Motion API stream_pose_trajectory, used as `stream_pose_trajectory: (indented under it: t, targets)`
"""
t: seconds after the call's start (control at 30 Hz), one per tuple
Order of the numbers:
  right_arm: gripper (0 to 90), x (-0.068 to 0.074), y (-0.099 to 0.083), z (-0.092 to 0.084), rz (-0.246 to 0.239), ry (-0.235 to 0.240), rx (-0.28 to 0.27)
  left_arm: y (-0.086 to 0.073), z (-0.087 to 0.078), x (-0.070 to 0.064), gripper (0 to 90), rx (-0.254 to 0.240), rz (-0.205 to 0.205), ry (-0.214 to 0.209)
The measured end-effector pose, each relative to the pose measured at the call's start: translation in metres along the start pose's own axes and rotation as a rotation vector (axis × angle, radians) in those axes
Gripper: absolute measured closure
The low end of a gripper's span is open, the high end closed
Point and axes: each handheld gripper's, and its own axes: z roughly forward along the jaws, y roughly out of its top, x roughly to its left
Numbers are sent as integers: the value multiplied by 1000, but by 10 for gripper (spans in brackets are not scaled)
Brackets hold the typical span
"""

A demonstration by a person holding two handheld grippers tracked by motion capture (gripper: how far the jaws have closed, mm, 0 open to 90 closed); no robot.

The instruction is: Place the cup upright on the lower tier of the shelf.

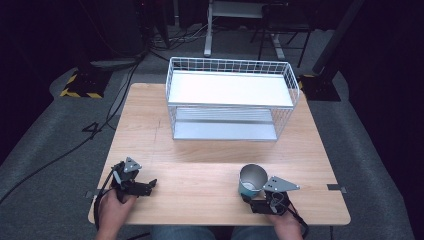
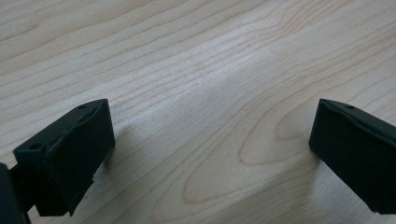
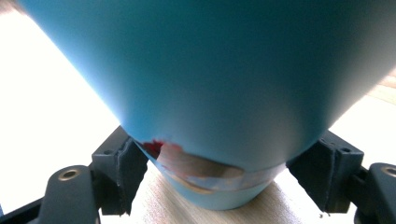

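Cup (image 3: pixel 210 84), plain blue, label perhaps torn, clamped in right tongs (image 3: pixel 219 177).

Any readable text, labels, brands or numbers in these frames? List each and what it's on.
None readable.
Blue cup: a red and tan mark near its base, too blurred to tell if it is print.
Wire rack, table: no lettering seen.

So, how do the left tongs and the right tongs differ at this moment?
The left tongs stand wide open with only bare table between the jaws, while the right tongs are closed on the lower part of the blue cup. In the high view, the left tongs lie near the table's left front edge, the right tongs at the right front. Both are black and hand-held.
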Motion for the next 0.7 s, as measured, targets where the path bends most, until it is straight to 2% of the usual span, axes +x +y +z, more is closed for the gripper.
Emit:
stream_pose_trajectory:
  t: [0.2, 0.7]
  targets:
    - [251, 0, 7, -4, -7, 15, -19, 0, 0, 0, 6, 0, -1, -2]
    - [252, -12, 28, -5, 31, 26, -64, 0, 0, 0, 6, 0, -1, -1]
